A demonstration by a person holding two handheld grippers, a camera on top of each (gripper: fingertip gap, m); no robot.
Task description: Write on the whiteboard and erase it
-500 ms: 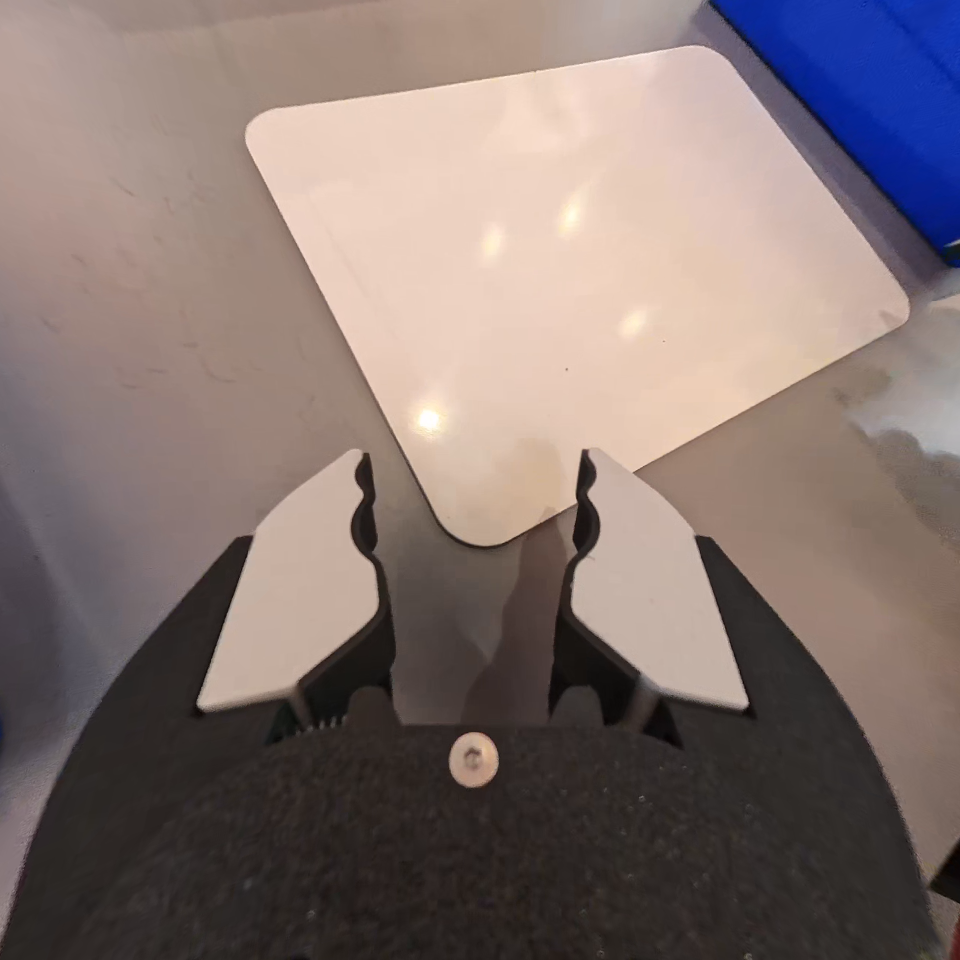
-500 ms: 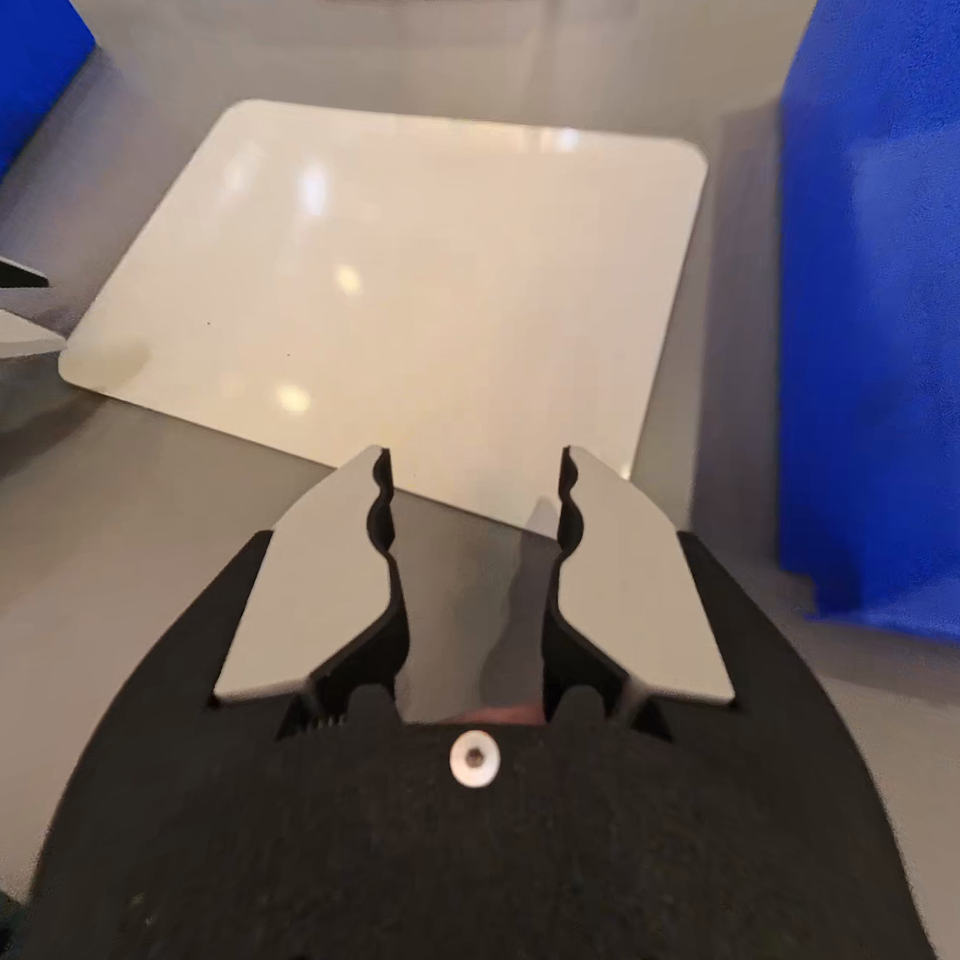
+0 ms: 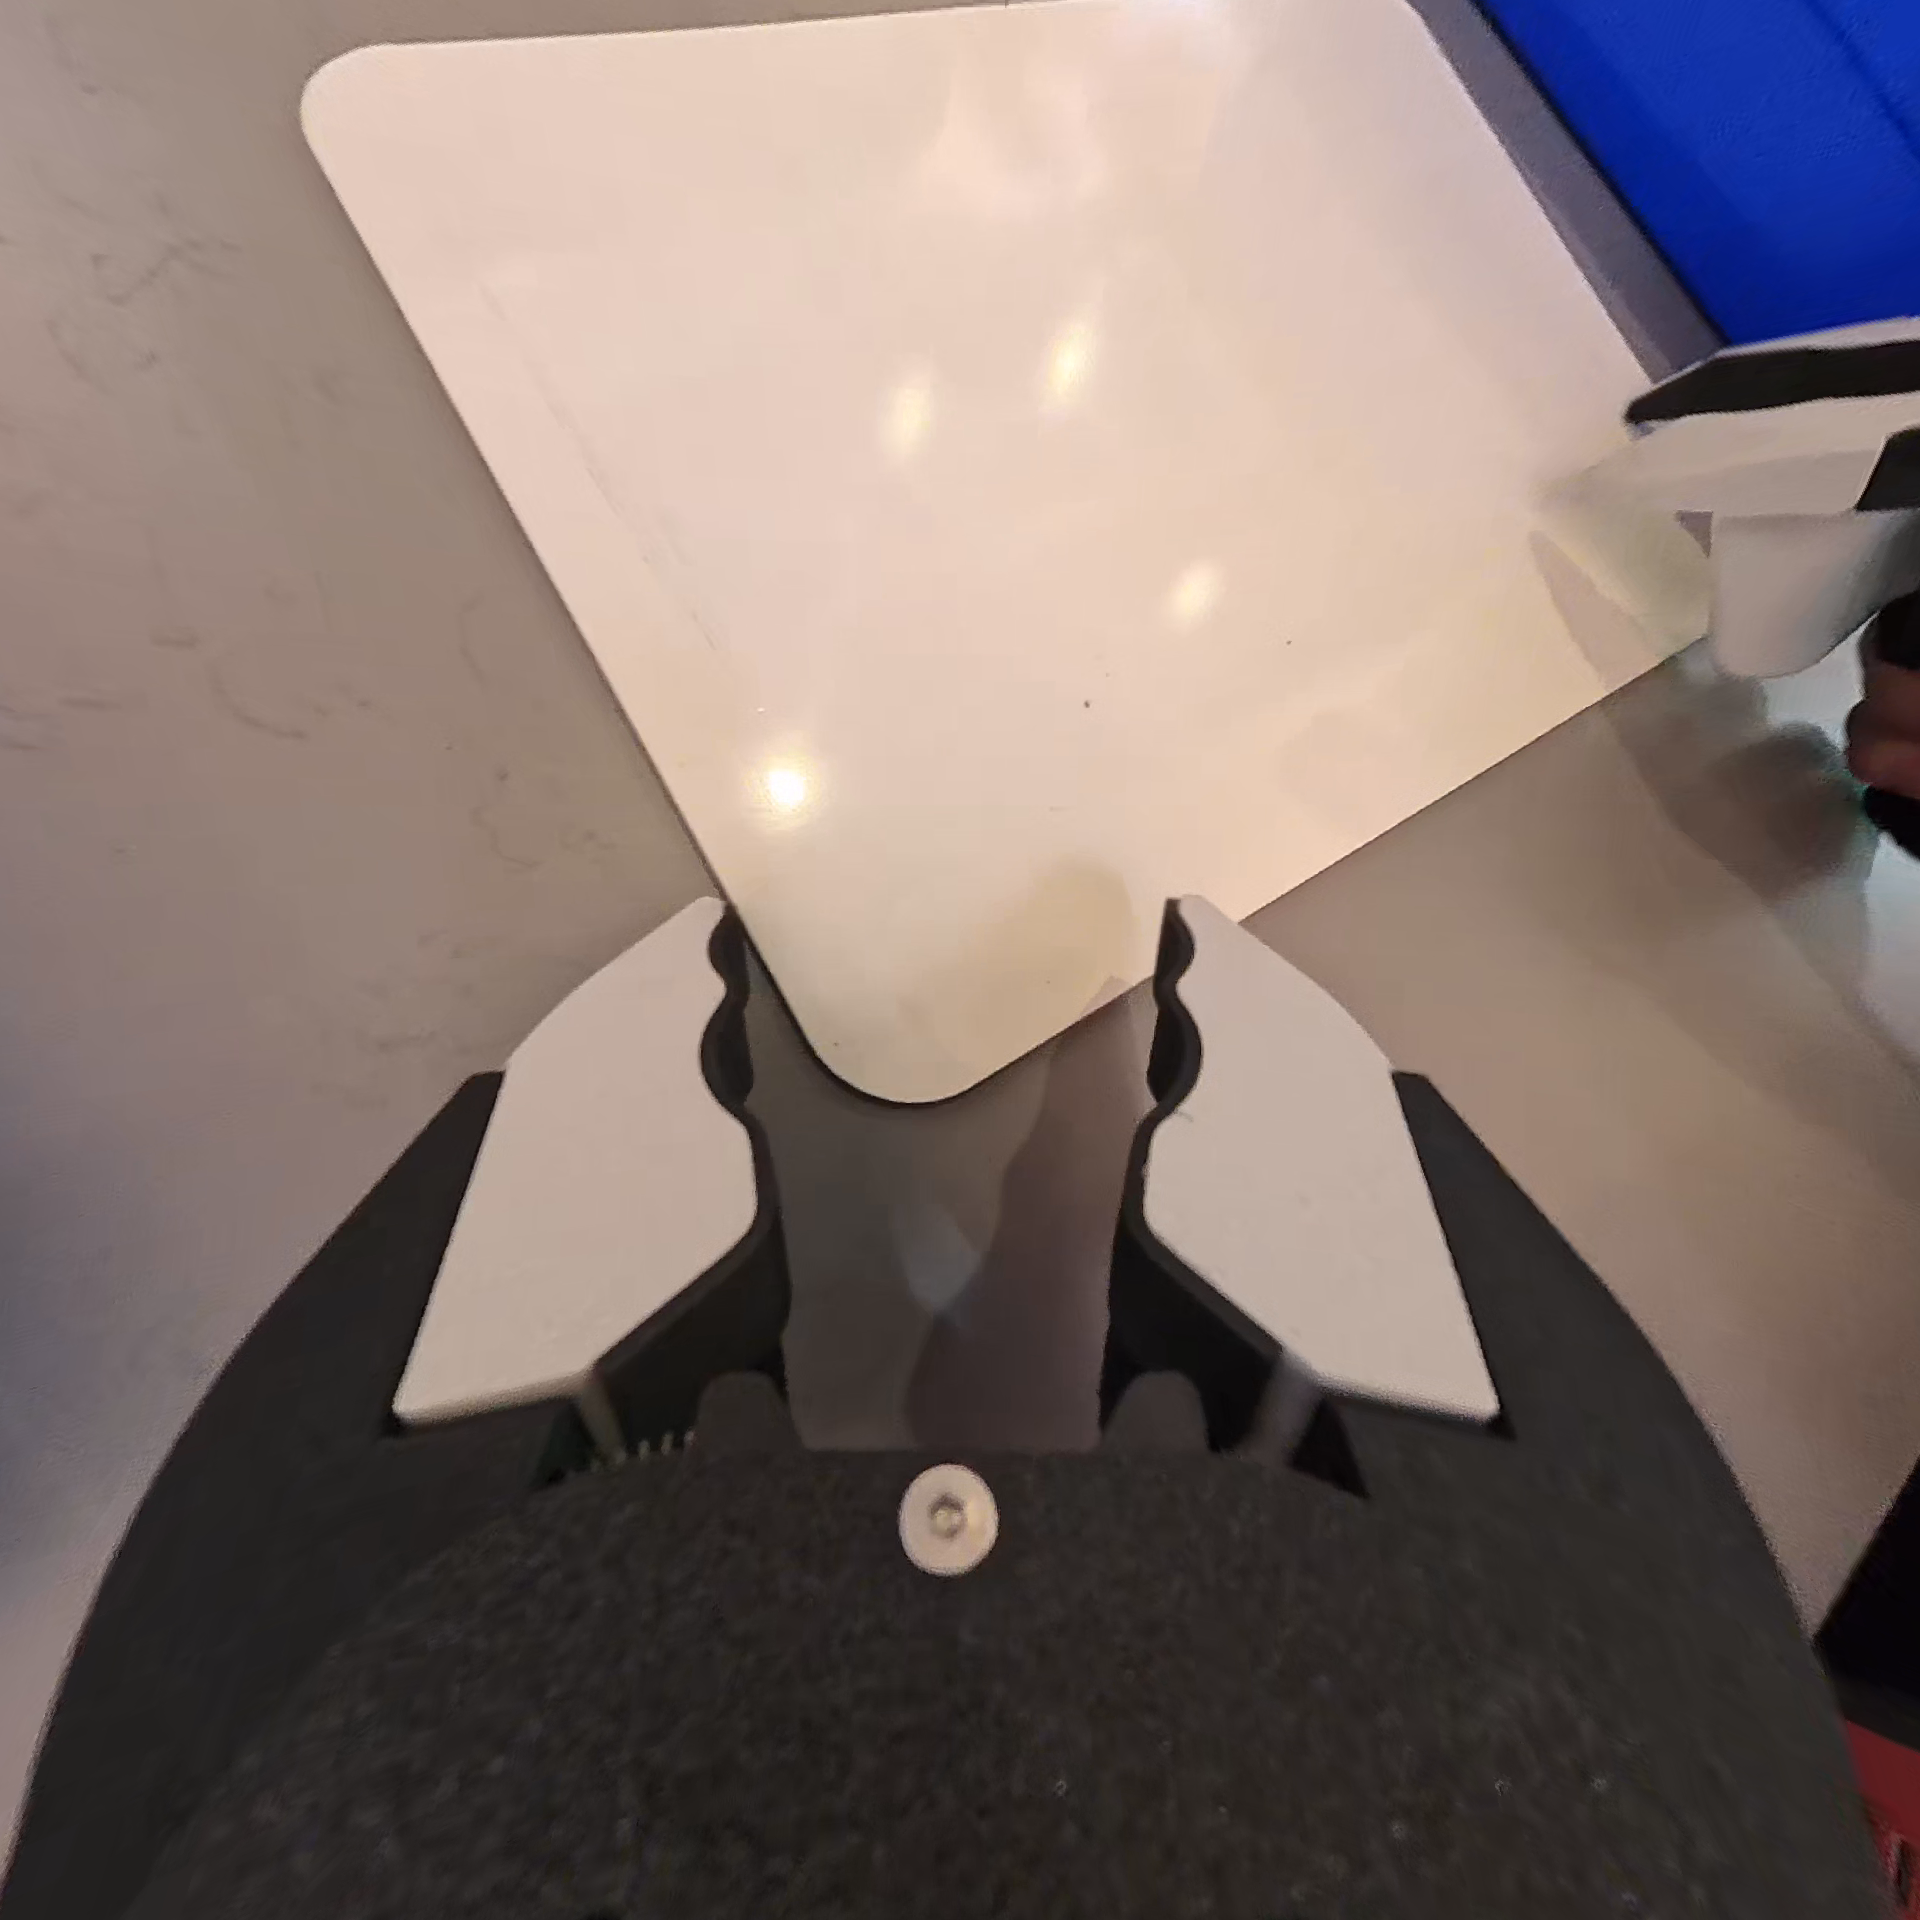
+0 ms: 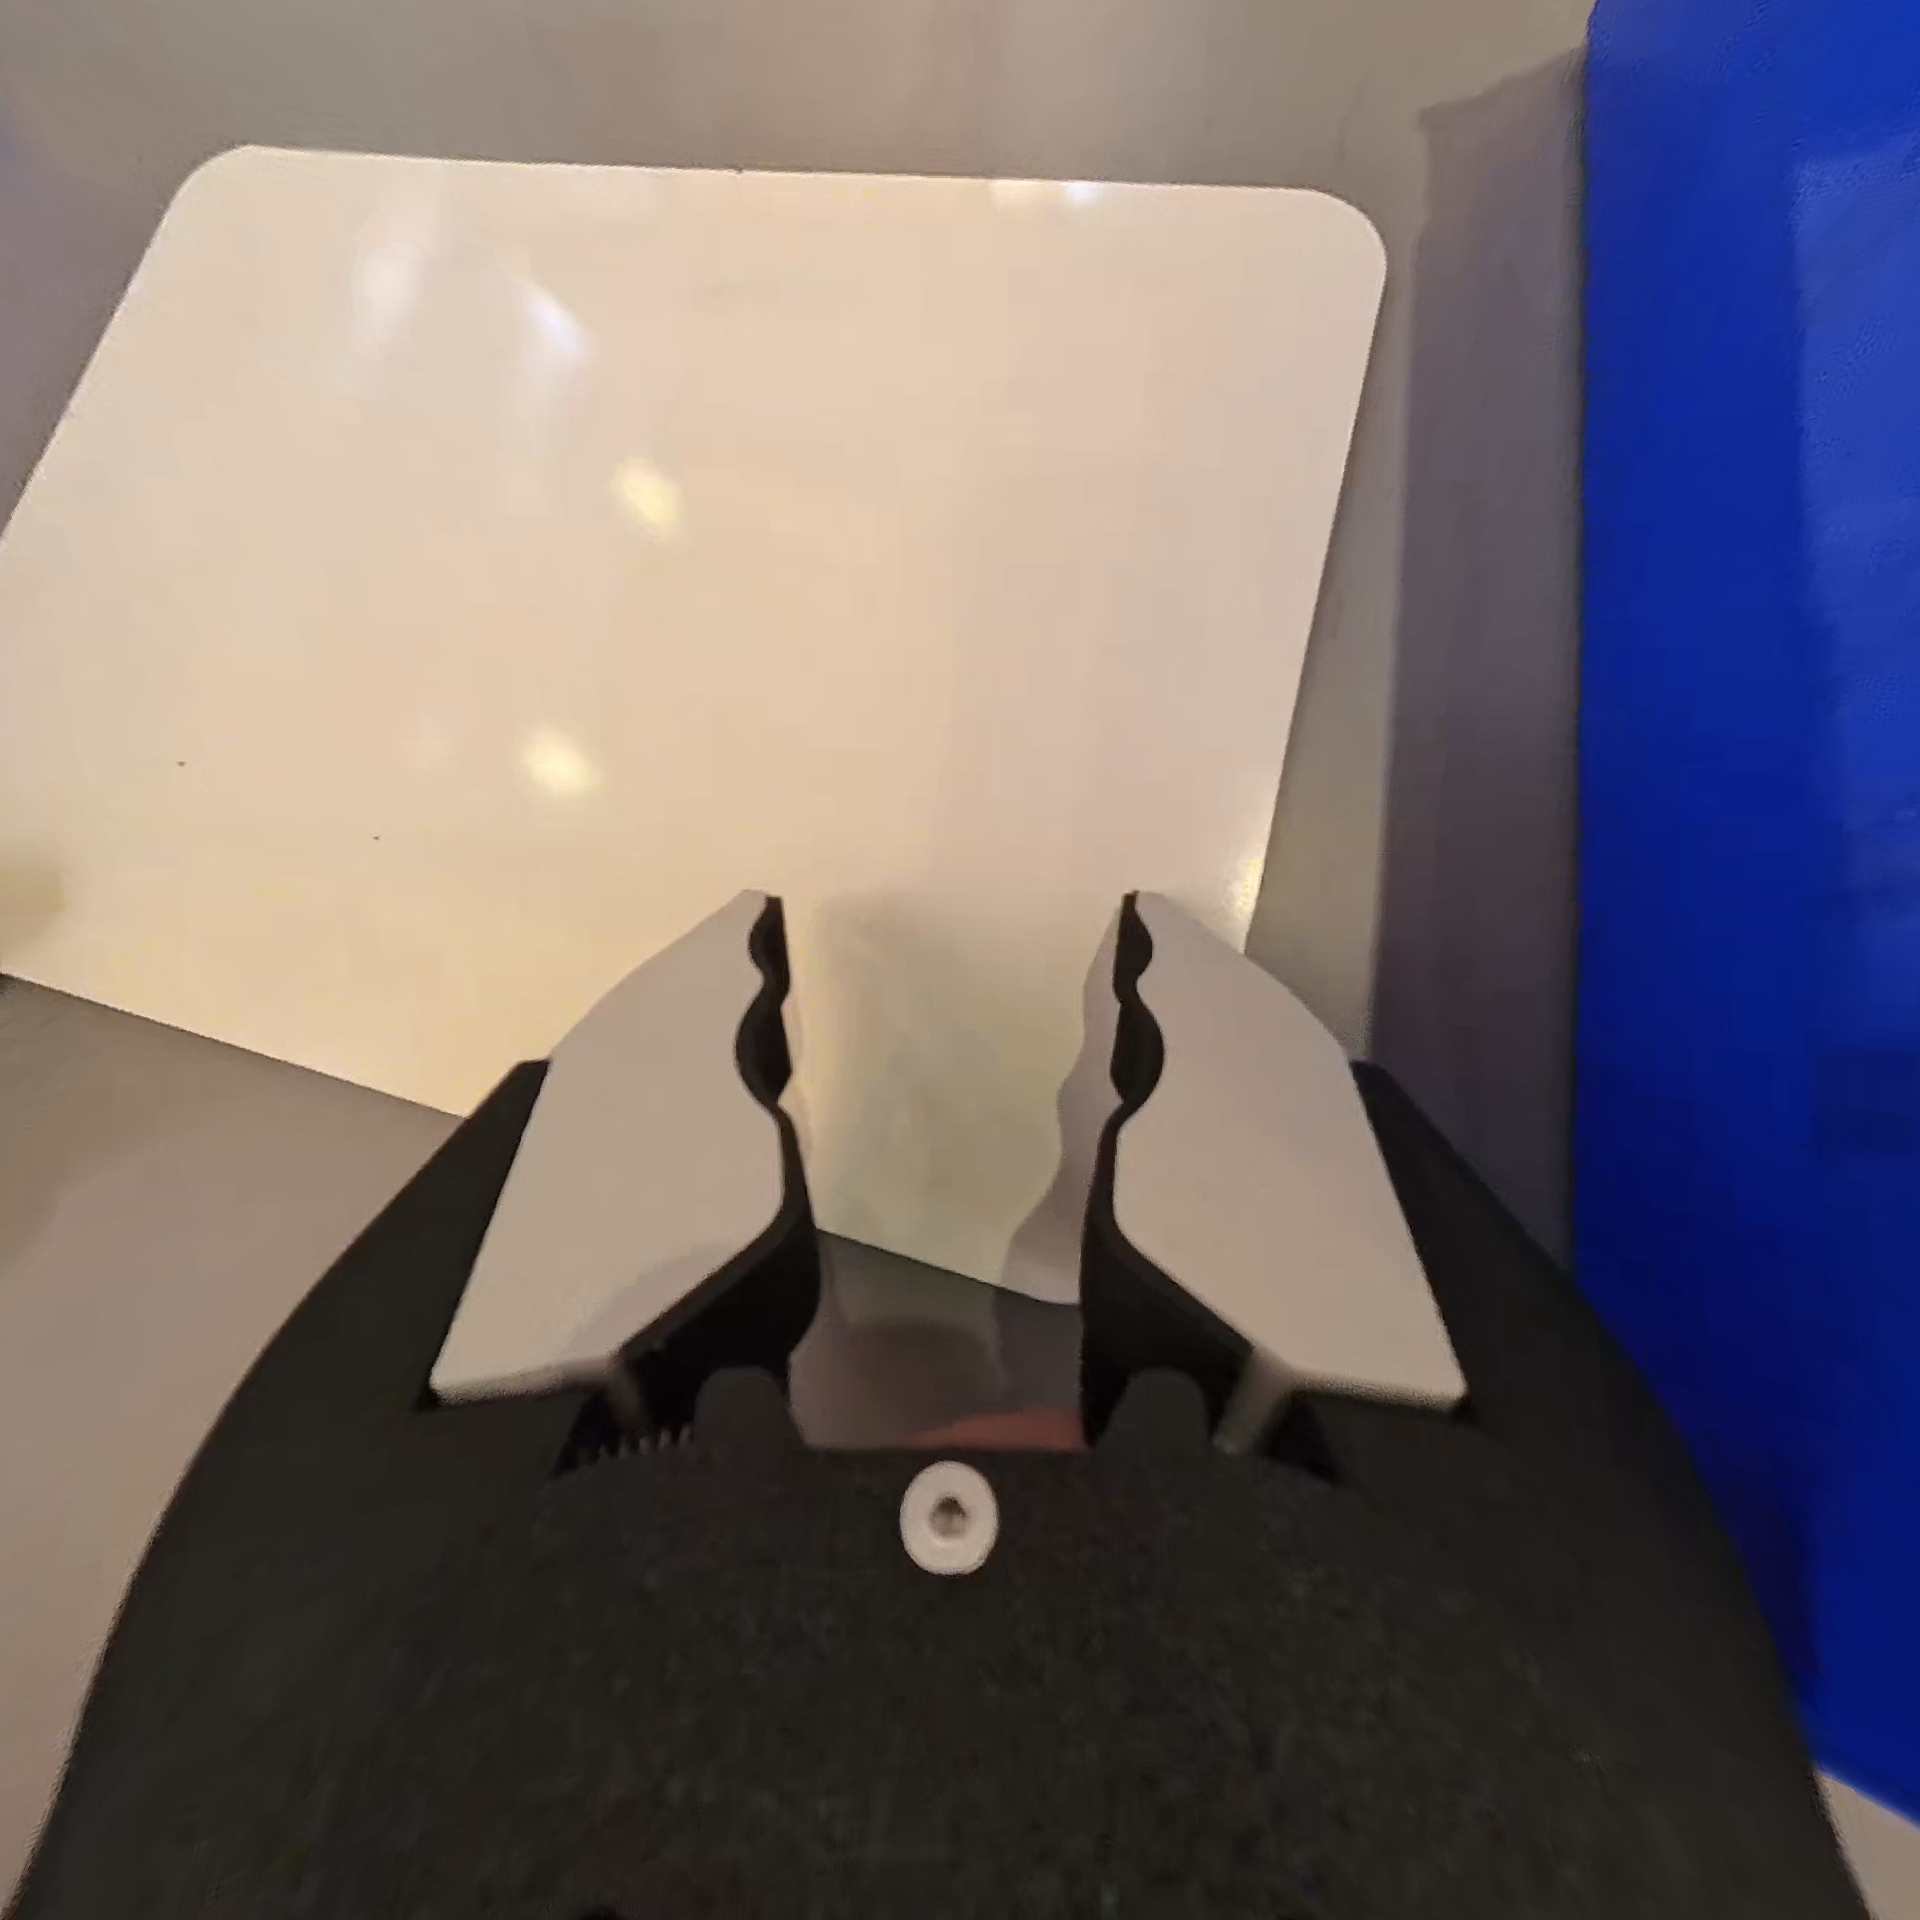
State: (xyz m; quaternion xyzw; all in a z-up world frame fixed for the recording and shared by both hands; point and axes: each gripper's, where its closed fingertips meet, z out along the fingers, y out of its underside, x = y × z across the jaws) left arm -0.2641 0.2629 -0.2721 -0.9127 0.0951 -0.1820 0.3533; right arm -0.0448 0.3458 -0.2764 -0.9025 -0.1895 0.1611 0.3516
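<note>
Whiteboard (image 3: 935,468) lies flat on grey table (image 3: 260,727), blank glossy white sheet with rounded corners and ceiling-light glare spots, a couple of tiny dark specks near its low edge. Left wrist view, left to right: bare table at 9 o'clock, board filling centre up to 12, its near corner poking between the fingers of left gripper (image 3: 945,914) at 6 o'clock; jaws spread wide, nothing pinched, contact with the board unclear. Right gripper (image 3: 1787,488) enters at 3 o'clock, blurred, over the board's right corner. Blue object (image 3: 1766,135) at 1 o'clock, just beyond the board edge. Right wrist view, left to right: board (image 4: 675,571) spans 9 to 12 o'clock, right gripper (image 4: 951,914) at 6 o'clock over its near edge, jaws spread, empty; blue object (image 4: 1745,727) fills 3 o'clock, just beside the board.
</note>
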